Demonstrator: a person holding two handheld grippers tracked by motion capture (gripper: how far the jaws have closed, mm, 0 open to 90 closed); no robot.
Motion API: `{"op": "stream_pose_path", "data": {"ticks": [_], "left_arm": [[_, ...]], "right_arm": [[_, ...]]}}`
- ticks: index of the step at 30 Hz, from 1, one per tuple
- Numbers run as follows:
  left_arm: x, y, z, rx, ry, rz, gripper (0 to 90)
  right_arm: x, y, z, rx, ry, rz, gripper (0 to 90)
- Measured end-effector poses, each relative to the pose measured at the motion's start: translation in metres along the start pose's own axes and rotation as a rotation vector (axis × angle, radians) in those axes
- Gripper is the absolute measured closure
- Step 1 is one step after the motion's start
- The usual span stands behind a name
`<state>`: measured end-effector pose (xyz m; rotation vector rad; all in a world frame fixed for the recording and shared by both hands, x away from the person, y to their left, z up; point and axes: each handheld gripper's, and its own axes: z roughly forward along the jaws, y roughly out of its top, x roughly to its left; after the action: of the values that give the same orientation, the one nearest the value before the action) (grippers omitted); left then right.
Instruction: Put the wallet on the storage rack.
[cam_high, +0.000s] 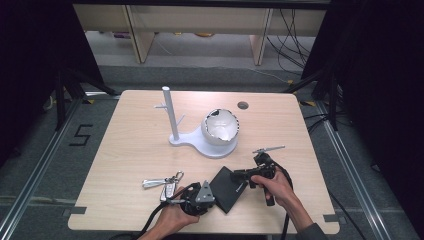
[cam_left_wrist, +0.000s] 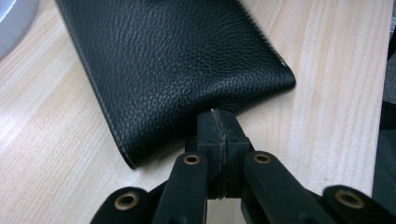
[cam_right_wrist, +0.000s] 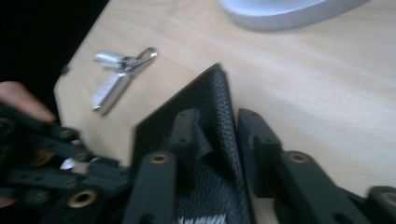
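Observation:
A black leather pouch lies flat near the table's front edge. My left gripper is shut on the pouch's near edge, and the leather puckers where the gripper pinches it. The right gripper comes in from the right at the pouch's upper corner. In the right gripper view its jaws stand apart on either side of a raised edge of the pouch, so the right gripper is open. A hand holds each gripper.
A bunch of keys lies just left of the left hand. A white stand with an upright pole and a white bowl-shaped piece sits mid-table. A round hole is at the table's back.

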<state>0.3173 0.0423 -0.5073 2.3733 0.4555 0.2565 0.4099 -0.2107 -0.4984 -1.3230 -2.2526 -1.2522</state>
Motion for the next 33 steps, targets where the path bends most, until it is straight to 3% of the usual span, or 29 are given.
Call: {"op": "stream_pose_path", "data": {"ticks": [1, 2, 4, 5, 6, 7, 8, 9, 10, 11, 13, 15, 17, 18, 19, 23, 24, 25, 26, 27, 33], "left_arm": [[0.000, 0.000, 0.000, 0.000, 0.002, -0.002, 88.9], [0.000, 0.000, 0.000, 0.000, 0.003, 0.000, 89.0], [0.000, 0.000, 0.000, 0.002, 0.003, 0.004, 89.0], [0.000, 0.000, 0.000, -0.002, 0.004, 0.000, 88.8], [0.000, 0.000, 0.001, -0.003, 0.007, 0.002, 88.7], [0.000, 0.000, 0.001, 0.000, 0.007, 0.002, 88.3], [0.000, 0.000, 0.001, -0.007, 0.006, -0.005, 88.1], [0.000, 0.000, 0.001, -0.007, 0.006, -0.005, 88.0], [0.000, 0.000, 0.000, -0.006, 0.003, -0.010, 87.5], [0.000, 0.001, 0.000, 0.000, 0.006, -0.006, 86.2], [0.000, 0.001, 0.000, 0.001, 0.004, -0.008, 82.7], [0.001, 0.001, -0.002, 0.029, -0.008, 0.018, 81.0], [-0.001, 0.001, -0.002, 0.005, -0.006, -0.014, 77.1], [-0.001, 0.002, -0.006, -0.005, -0.006, -0.013, 73.6], [-0.002, 0.003, -0.008, -0.013, -0.013, -0.020, 72.1], [-0.001, 0.005, -0.024, -0.031, -0.011, -0.028, 63.9], [-0.001, 0.005, -0.027, -0.040, -0.010, -0.034, 61.4], [0.000, 0.004, -0.032, -0.041, -0.002, -0.038, 59.2], [0.000, 0.003, -0.035, -0.042, 0.001, -0.046, 56.4], [0.001, 0.001, -0.039, -0.050, 0.011, -0.062, 53.3], [0.003, -0.011, -0.058, -0.053, 0.032, -0.128, 41.6]], "right_arm": [[0.002, 0.000, 0.002, 0.006, 0.038, 0.007, 70.8], [0.010, 0.000, 0.001, 0.039, 0.027, 0.060, 72.3], [0.017, 0.003, 0.001, 0.023, 0.059, 0.014, 75.4], [0.020, 0.005, 0.002, -0.004, 0.050, -0.039, 76.9], [0.025, 0.006, 0.001, 0.004, 0.076, -0.024, 78.3], [0.027, 0.007, -0.001, 0.005, 0.095, -0.052, 78.9], [0.031, 0.007, -0.002, 0.008, 0.099, -0.050, 79.1], [0.036, 0.007, -0.004, 0.030, 0.108, -0.020, 79.2], [0.032, 0.007, -0.002, 0.003, 0.088, -0.070, 79.3], [0.032, 0.007, -0.002, -0.002, 0.076, -0.083, 79.4], [0.033, 0.007, -0.002, -0.003, 0.080, -0.072, 79.7], [0.034, 0.007, -0.002, -0.003, 0.082, -0.073, 79.8], [0.034, 0.008, -0.003, -0.013, 0.069, -0.085, 80.0], [0.037, 0.008, -0.005, -0.019, 0.087, -0.087, 80.1], [0.038, 0.008, -0.005, -0.024, 0.069, -0.091, 80.2], [0.042, 0.012, -0.011, -0.041, 0.087, -0.118, 80.3], [0.043, 0.013, -0.014, -0.048, 0.073, -0.125, 80.3], [0.046, 0.014, -0.015, -0.046, 0.093, -0.103, 80.3], [0.046, 0.016, -0.019, -0.057, 0.077, -0.118, 80.2], [0.047, 0.017, -0.020, -0.067, 0.092, -0.115, 80.3], [0.045, 0.029, -0.037, -0.123, 0.072, -0.124, 80.2]]}}
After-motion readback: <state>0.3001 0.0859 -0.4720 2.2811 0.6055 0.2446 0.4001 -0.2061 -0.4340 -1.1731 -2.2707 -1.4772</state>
